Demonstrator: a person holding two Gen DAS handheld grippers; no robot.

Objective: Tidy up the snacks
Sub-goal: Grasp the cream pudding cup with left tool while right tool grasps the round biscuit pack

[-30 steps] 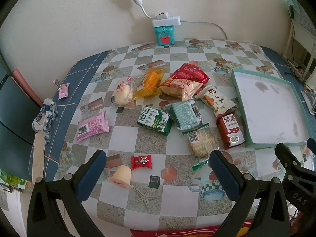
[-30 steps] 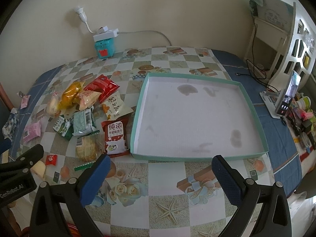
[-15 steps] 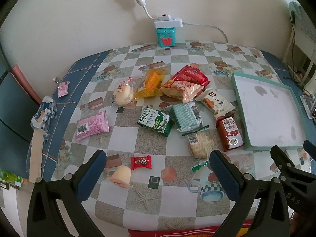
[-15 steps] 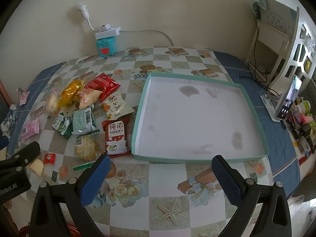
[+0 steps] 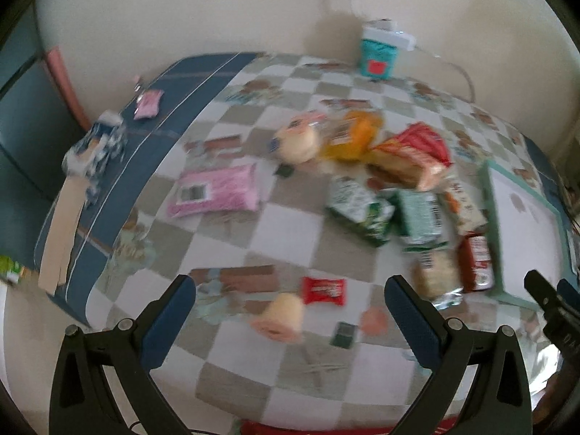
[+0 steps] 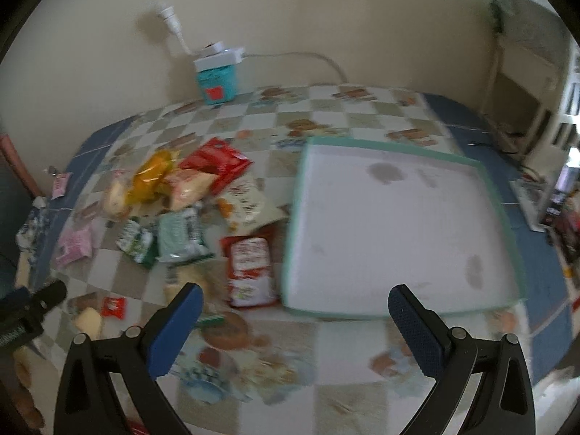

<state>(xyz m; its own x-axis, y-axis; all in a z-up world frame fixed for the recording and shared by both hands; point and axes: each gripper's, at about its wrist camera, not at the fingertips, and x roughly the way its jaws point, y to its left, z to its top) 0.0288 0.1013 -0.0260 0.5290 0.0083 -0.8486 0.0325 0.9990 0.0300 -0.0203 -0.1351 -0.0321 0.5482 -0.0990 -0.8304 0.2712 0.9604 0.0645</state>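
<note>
Nothing is sorted yet: my left tool (image 5: 290, 311) and right tool (image 6: 295, 313) both hover wide open and empty over the checkered desk (image 6: 344, 391), while the teal-rimmed tray (image 6: 402, 228) on the right lies bare. The snacks (image 6: 181, 214) lie scattered left of it, the red packet (image 6: 250, 272) just beside its rim and a small red candy (image 5: 322, 290) nearest my left tool; by my judgement, every piece remains to be moved.
</note>
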